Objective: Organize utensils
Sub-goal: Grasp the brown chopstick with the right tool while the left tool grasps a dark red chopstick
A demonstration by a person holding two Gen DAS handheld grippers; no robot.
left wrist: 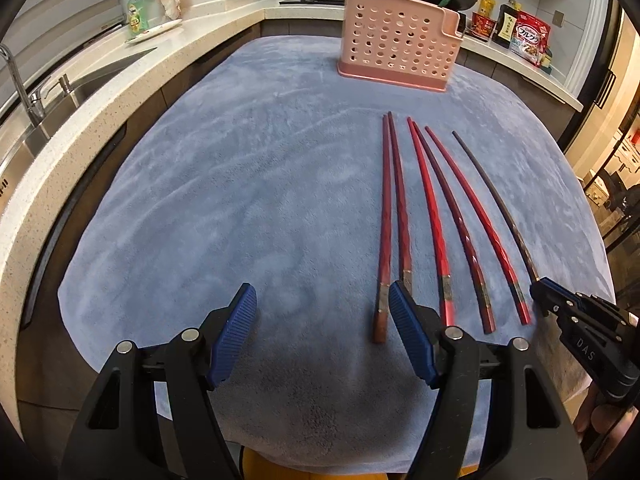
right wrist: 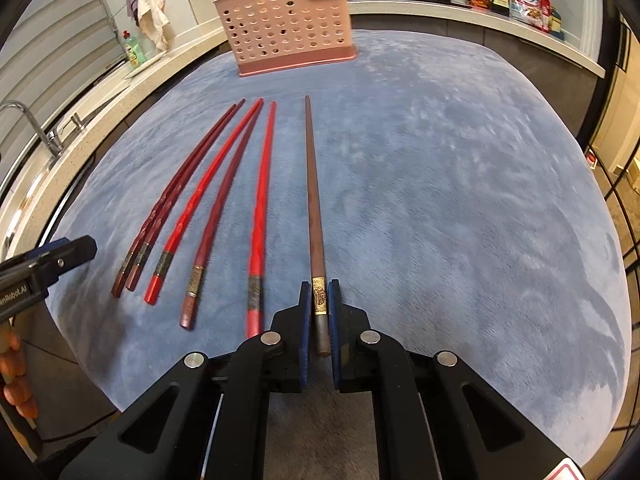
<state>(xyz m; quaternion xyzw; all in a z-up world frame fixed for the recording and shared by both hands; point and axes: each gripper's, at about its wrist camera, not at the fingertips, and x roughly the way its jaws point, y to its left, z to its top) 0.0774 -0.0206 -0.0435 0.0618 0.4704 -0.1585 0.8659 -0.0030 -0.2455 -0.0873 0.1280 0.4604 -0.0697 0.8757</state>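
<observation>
A plush blue cloth [right wrist: 440, 184] covers the table. At its far edge stands a perforated pink plastic holder [right wrist: 284, 28]. Five slim red chopsticks [right wrist: 224, 184] lie left of a dark brown chopstick [right wrist: 314, 200], whose gold-banded near end the right tool [right wrist: 320, 312] clamps. The left tool [left wrist: 322, 312] gapes wide, holding nothing, over the leftmost chopsticks' near ends.
</observation>
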